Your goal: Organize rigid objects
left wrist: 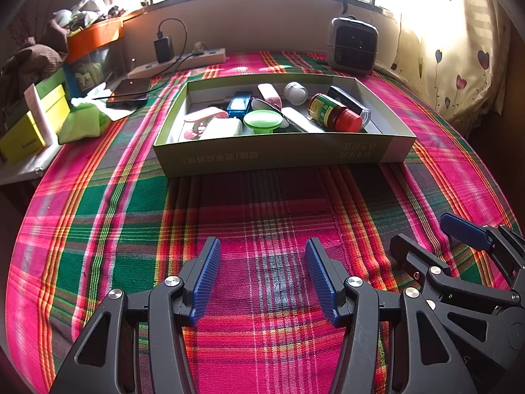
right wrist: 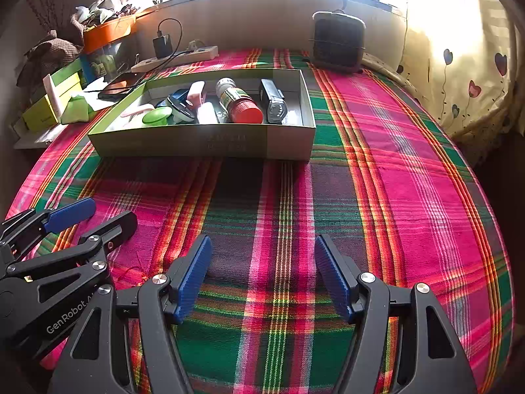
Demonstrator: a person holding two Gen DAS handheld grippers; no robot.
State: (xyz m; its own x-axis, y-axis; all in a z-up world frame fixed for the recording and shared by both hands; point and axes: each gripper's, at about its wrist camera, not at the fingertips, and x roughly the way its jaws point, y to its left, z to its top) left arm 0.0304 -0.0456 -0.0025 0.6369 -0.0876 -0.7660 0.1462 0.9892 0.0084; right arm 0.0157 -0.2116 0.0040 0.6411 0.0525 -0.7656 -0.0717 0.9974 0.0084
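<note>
left gripper fingers spread wide, nothing between | right gripper fingers spread wide, nothing between | both over plaid cloth | tray well ahead holds red-capped bottle, green disc; items behind overlap, hard to identify

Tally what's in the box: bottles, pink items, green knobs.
Bottles: 2, the red-capped bottle and the white-capped bottle
Pink items: 2, the pink clip and the pink case
Green knobs: 1, the green knob
Total: 5
</note>
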